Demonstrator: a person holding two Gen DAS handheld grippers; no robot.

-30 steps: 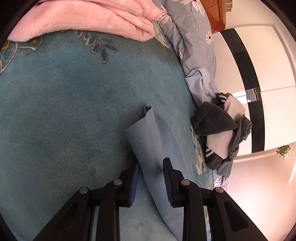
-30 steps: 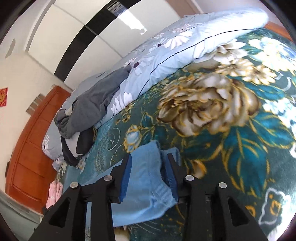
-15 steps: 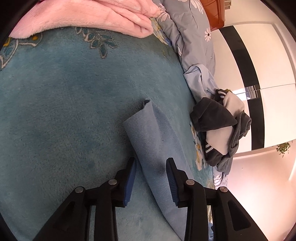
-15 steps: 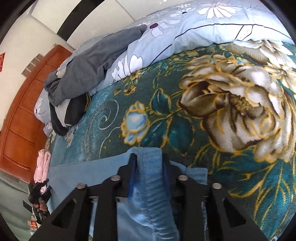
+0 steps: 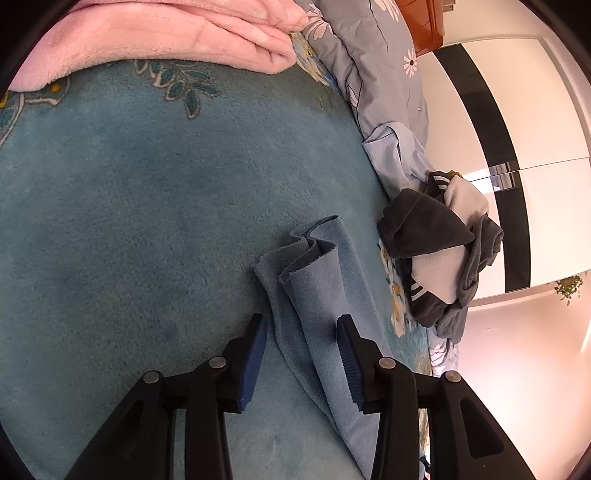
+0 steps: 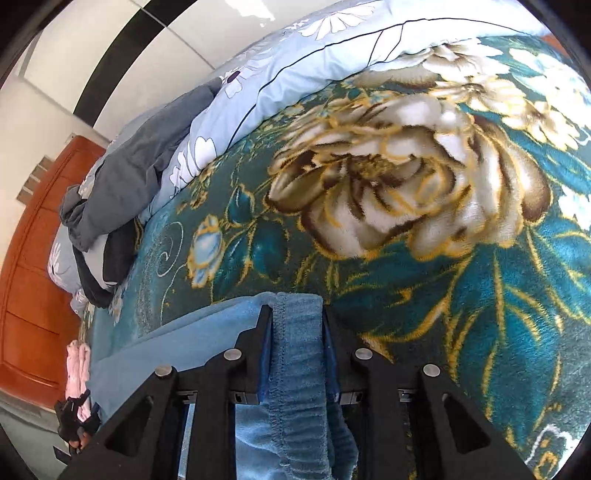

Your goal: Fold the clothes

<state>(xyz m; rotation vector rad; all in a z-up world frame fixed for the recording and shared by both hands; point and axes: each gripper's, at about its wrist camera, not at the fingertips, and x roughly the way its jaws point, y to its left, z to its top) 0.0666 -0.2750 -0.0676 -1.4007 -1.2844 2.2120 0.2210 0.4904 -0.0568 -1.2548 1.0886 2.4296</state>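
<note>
A light blue garment (image 5: 317, 295) lies stretched across the teal floral blanket (image 5: 129, 221). In the left wrist view its end lies crumpled in small folds. My left gripper (image 5: 301, 319) straddles it; its jaws are opening, and the cloth lies loose between the blue pads (image 5: 255, 350), which do not press on it. In the right wrist view my right gripper (image 6: 295, 310) is shut on the garment's stitched elastic edge (image 6: 295, 350), low over the blanket (image 6: 406, 302). The rest of the garment (image 6: 177, 343) runs off to the left.
A heap of dark grey and white clothes (image 5: 439, 258) sits at the blanket's edge beside a pale blue flowered duvet (image 5: 373, 66). A pink blanket (image 5: 166, 33) lies at the far end. The grey clothes (image 6: 140, 166) and an orange wooden panel (image 6: 33, 295) show to the right gripper's left.
The left jaws have spread and let the cloth end go; it has slumped into folds. The right gripper has closed on the elastic edge and sunk toward the blanket.
</note>
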